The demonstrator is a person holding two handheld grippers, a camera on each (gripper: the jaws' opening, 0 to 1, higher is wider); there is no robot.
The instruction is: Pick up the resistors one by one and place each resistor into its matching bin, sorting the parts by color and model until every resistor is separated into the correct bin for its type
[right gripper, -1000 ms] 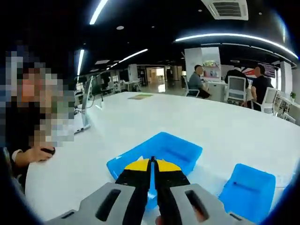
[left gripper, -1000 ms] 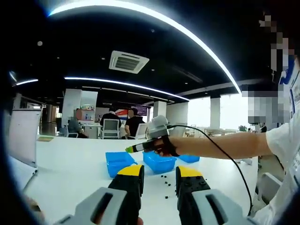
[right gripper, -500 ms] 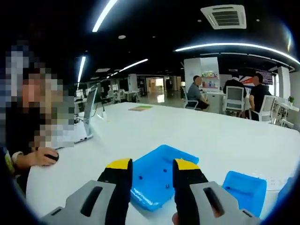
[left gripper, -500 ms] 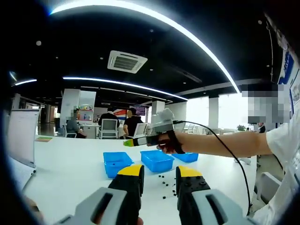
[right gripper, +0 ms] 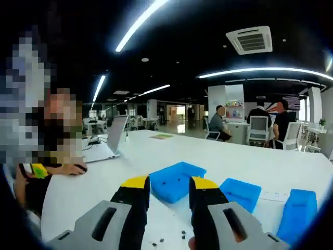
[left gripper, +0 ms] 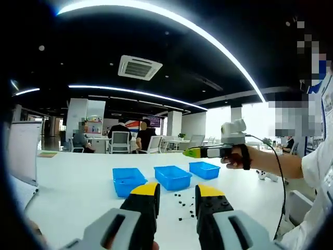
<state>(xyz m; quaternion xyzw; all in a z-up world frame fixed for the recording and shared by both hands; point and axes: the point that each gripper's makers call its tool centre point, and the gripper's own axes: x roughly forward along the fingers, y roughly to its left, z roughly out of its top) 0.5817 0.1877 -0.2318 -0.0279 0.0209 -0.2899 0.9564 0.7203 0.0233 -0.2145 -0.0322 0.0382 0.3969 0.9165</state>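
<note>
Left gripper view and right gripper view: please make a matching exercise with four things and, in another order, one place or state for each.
Things:
1. right gripper
2. left gripper
3. resistors
4. laptop

Places or states:
A. scattered loose on the white table, before the blue bins
B. open, standing by a seated person
C. held in the air, above the bins
D. jaws apart, low over the table

Pairs: 1-C, 2-D, 3-A, 4-B

You have a long white table (left gripper: 78, 177) in front of you. Three blue bins (left gripper: 174, 177) stand on it in a row, open side up. Near them, small dark resistors (left gripper: 183, 201) lie scattered on the bare top. Further along the table (right gripper: 156, 156), an open laptop (right gripper: 106, 147) rests beside a seated person's hand
</note>
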